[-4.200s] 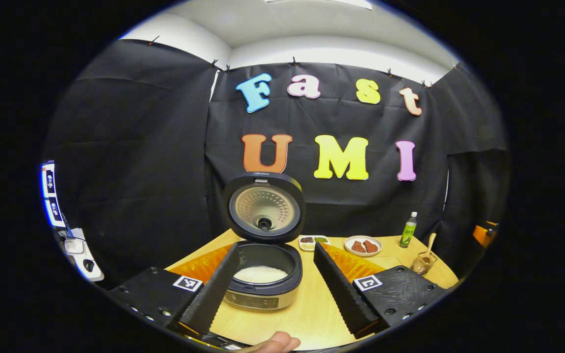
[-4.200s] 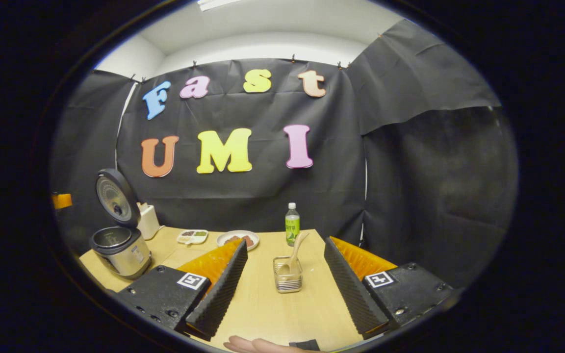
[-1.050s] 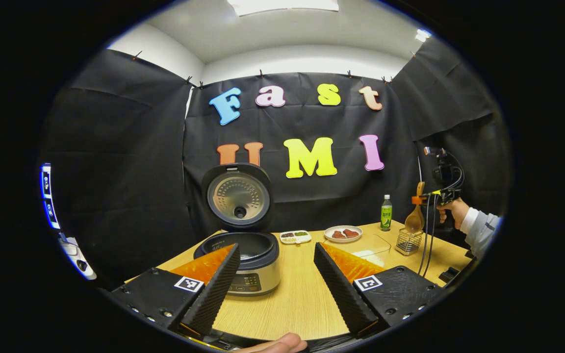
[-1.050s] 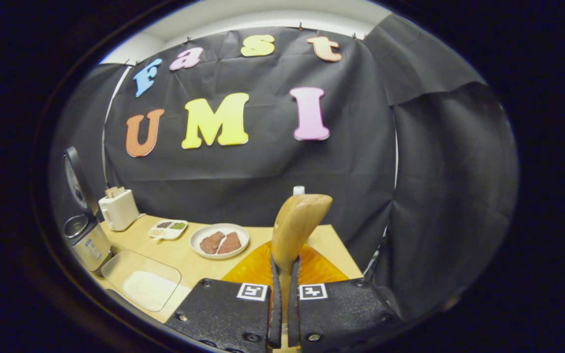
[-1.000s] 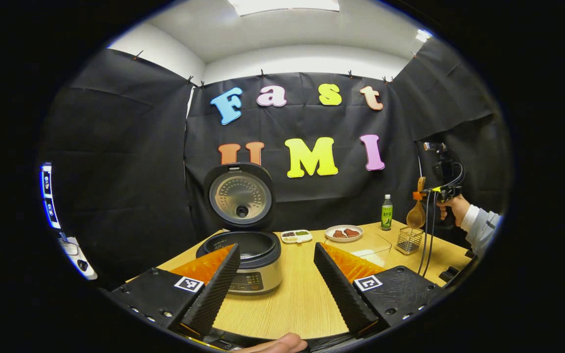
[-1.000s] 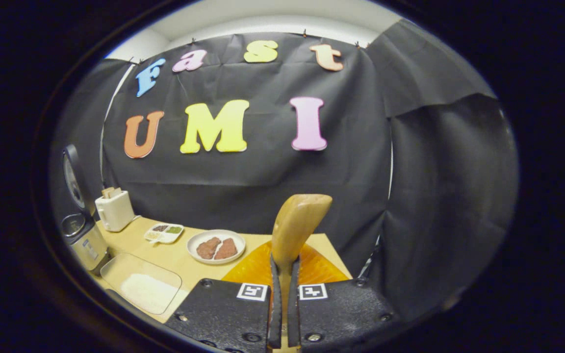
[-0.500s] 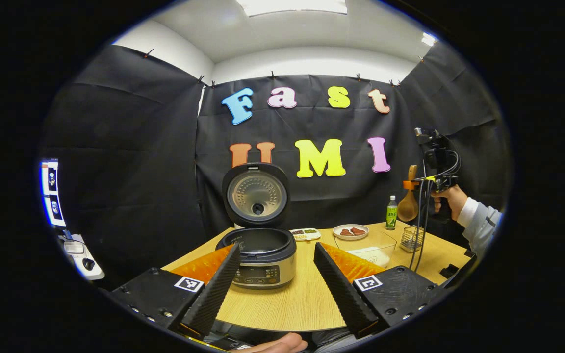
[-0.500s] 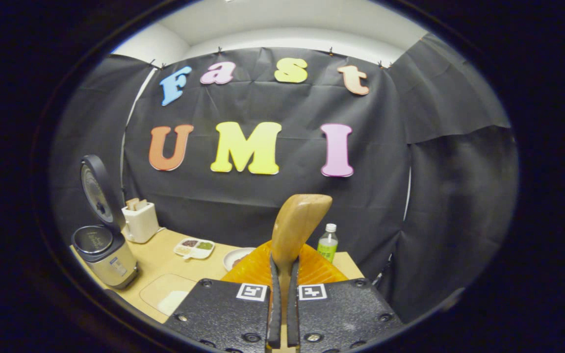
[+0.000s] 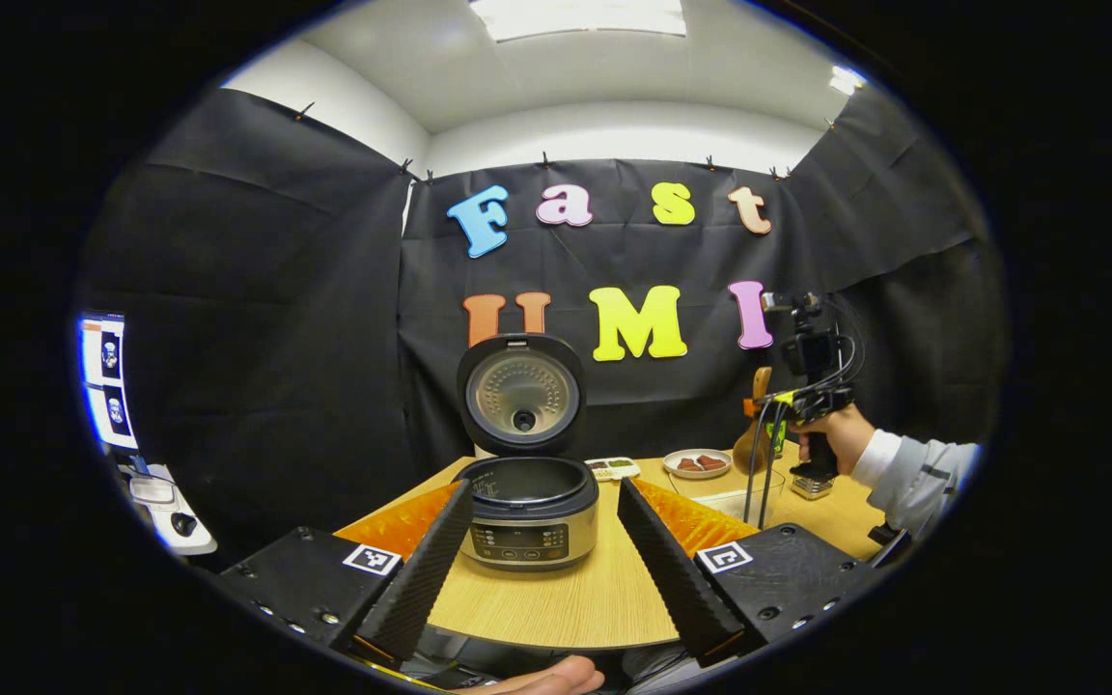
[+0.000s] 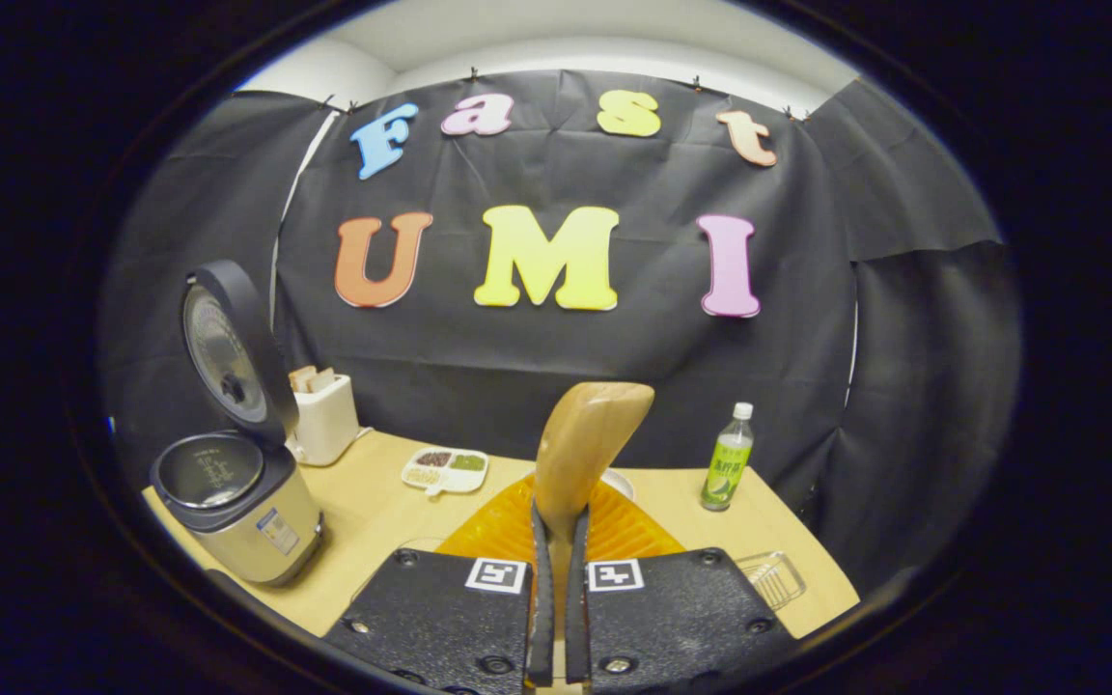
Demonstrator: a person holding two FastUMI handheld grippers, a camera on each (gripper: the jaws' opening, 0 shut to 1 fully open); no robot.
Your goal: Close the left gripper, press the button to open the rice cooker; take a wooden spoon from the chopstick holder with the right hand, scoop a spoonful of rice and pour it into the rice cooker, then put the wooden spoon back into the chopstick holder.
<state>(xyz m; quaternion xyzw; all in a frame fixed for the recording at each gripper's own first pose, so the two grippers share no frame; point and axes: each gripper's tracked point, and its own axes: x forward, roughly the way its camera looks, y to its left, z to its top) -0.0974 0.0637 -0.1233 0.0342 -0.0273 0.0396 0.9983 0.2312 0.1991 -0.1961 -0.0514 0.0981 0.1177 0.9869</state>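
Now that your right gripper [image 10: 556,589] has lifted the spoon [image 10: 583,449] clear of the holder [image 10: 774,576] — clamped tight — scoop next; cooker [image 9: 529,507] open, left gripper [image 9: 542,560] wide, empty.

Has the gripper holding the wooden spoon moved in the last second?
Yes. In the left gripper view, the right gripper with the wooden spoon has shifted left, away from the chopstick holder and toward the rice cooker.

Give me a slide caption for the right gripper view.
Right tongs shut on the wooden spoon, with the open rice cooker at left.
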